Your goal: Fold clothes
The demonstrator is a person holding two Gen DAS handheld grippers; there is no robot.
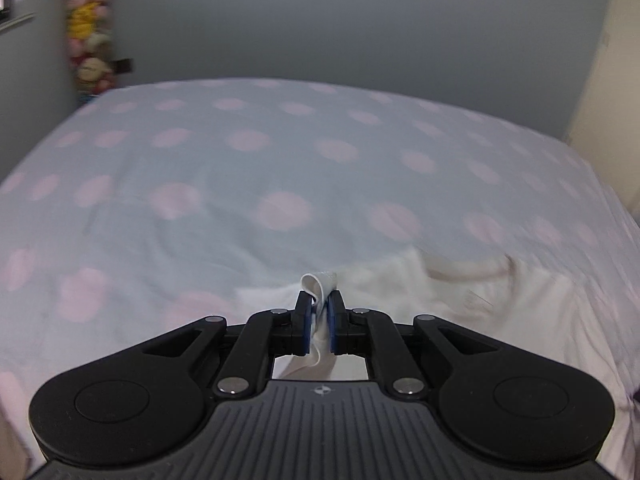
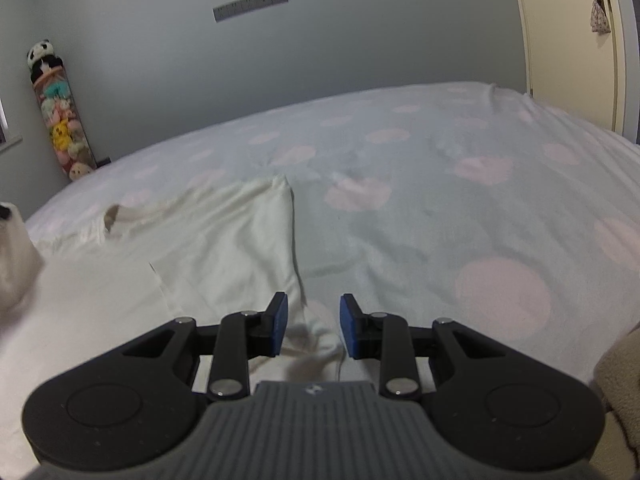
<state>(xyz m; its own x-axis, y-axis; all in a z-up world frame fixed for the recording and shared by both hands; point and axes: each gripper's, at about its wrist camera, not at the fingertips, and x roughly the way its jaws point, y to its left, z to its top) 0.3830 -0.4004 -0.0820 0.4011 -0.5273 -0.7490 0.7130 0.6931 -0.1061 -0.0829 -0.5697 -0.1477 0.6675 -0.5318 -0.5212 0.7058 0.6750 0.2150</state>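
The left hand-held gripper [image 1: 319, 312] pinches a fold of the white shirt [image 2: 224, 248] low on the bed [image 1: 280, 152], the right hand-held gripper [image 2: 313, 326] hangs half open and empty above its edge, so pulling could bunch the shirt.

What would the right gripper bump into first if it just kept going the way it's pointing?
Probably the white garment lying just under and ahead of the right gripper, whose open jaws hold nothing. It tilts downward, so cloth comes first, near its edge beside the polka-dot bedsheet; depth is unclear.
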